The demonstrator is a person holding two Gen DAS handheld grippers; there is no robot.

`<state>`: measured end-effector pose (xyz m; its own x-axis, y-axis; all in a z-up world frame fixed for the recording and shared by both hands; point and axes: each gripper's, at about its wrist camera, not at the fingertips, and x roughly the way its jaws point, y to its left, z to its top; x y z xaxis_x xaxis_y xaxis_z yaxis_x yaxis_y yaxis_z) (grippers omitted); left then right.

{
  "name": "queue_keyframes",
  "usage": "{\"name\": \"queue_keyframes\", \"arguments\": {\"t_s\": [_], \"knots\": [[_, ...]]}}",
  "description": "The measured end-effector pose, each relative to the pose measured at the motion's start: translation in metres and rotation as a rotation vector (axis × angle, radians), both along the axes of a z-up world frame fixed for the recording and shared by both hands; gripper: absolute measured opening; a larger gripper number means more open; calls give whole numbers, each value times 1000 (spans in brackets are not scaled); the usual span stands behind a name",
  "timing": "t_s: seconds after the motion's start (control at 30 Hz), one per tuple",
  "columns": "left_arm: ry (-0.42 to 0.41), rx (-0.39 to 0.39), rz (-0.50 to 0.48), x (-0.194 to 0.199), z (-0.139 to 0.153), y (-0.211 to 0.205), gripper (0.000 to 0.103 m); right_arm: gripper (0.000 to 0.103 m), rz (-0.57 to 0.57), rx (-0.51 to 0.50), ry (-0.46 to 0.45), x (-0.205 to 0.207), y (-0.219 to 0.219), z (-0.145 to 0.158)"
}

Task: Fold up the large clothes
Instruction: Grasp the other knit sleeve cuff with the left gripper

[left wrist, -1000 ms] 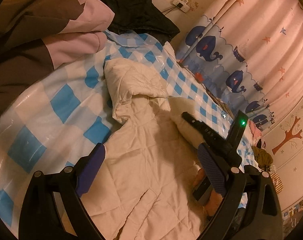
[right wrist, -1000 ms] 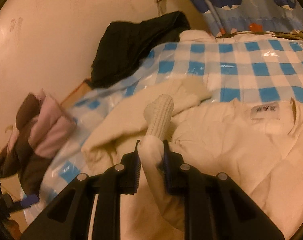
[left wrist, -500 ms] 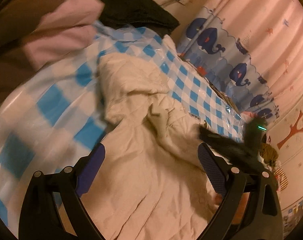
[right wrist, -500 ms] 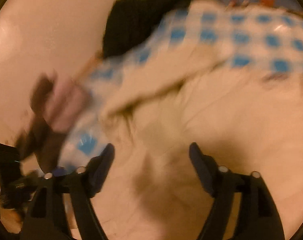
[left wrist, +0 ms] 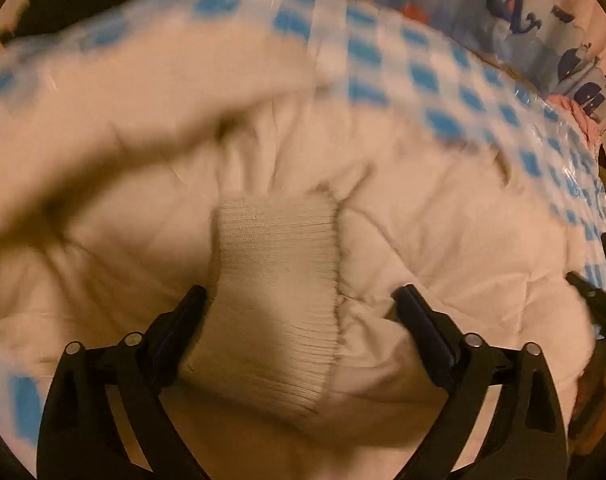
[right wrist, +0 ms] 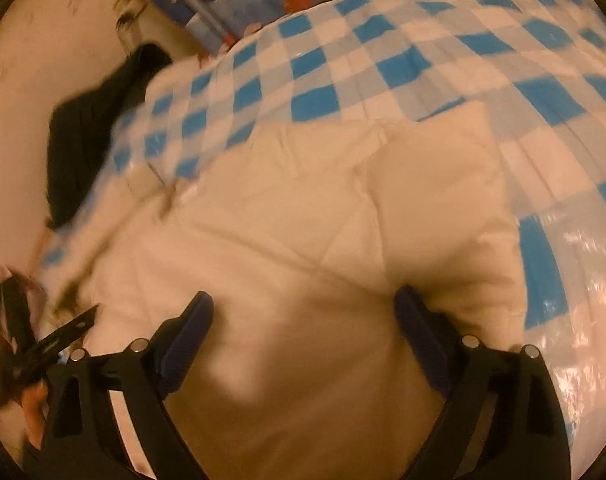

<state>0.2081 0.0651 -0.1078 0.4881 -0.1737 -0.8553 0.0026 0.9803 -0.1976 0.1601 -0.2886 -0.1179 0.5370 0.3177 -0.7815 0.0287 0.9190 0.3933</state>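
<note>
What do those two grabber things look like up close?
Both look alike. The left gripper and the right gripper each have a black frame shaped like a fork, with small silver screws on top. Their fingers carry dark blue ribbed pads. No cables or sleeves show.

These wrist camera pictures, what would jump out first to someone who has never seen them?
A big cream padded jacket fills the middle of both views, lying on a blue and white checked cover. In the left wrist view its ribbed knit cuff lies between the wide-open fingers of the left gripper. The right gripper hangs over plain jacket fabric, its jaws opening with nothing gripped, and a whale-print curtain hangs behind the bed.
</note>
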Motion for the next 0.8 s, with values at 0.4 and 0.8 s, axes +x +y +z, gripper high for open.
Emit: {"name": "queue_keyframes", "arguments": {"t_s": [0.4, 0.8], "knots": [[-354, 569, -93, 25, 96, -8, 93, 96, 101, 321, -152, -4, 3, 46], [-88, 623, -184, 168, 36, -56, 93, 97, 106, 280, -163, -6, 19, -1]]}}
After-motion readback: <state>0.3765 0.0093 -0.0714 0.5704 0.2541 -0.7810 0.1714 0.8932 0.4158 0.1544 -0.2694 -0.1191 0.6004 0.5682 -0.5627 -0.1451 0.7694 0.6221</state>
